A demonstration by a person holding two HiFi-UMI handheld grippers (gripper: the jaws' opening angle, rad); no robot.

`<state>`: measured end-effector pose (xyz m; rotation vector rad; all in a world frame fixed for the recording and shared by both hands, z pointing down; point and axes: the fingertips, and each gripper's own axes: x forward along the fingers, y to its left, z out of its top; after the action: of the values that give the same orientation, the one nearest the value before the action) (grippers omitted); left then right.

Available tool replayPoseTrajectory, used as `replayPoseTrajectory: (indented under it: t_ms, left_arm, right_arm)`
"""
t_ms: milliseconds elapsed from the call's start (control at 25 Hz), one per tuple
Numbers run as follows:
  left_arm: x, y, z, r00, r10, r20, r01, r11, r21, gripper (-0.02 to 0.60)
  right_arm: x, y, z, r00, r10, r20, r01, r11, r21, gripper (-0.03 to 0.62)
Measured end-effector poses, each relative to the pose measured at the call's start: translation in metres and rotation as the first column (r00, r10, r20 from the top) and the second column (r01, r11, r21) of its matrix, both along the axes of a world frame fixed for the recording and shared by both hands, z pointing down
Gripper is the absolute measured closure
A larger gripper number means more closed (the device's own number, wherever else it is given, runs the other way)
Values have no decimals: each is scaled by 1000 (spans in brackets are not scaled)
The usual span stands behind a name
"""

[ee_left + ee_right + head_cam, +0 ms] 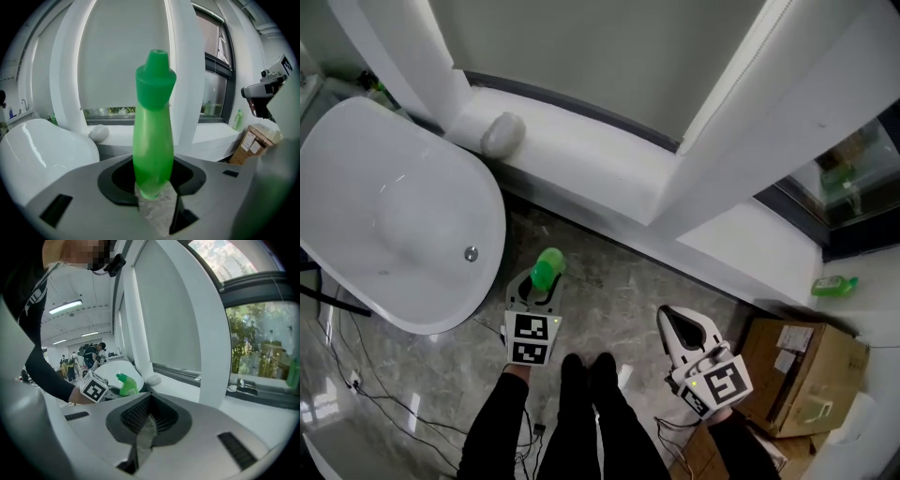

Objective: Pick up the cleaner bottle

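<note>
Cleaner bottle (153,131) pinched upright in left tongs (152,185), right tongs (149,420) pressed together, empty

black sleeves (497,422), white left claw (541,281)

We see a bright green cleaner bottle (547,269), cap and body alike. The left gripper (536,291) has a pale grey shell and black pads (117,185), and its cube (531,337) bears black-and-white square markers. The right gripper (675,323) is white with black inner faces and the same marker pattern. The floor (619,281) is grey veined marble. We find the bathtub (394,216) at its left edge glossy white. The window sill (581,155) is white, with a small green bottle (834,286) at its right end. The cardboard box (806,375) is brown with white labels, and the trousers (581,422) are black.
</note>
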<state>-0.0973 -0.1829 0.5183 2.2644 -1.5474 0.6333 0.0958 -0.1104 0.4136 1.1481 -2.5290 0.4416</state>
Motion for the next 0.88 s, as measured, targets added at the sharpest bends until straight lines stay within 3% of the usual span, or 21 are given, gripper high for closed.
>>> replayPoseTrajectory:
  t_ms: [360, 880]
  left_arm:
    - [3, 21, -62, 1000, 11, -15, -11, 1000, 4, 397]
    - [-7, 44, -109, 1000, 4, -22, -4, 1000, 30, 396]
  right_arm:
    - [-2, 12, -57, 1000, 17, 16, -18, 999, 27, 592]
    - [-14, 25, -104, 1000, 4, 29, -6, 997, 79, 592]
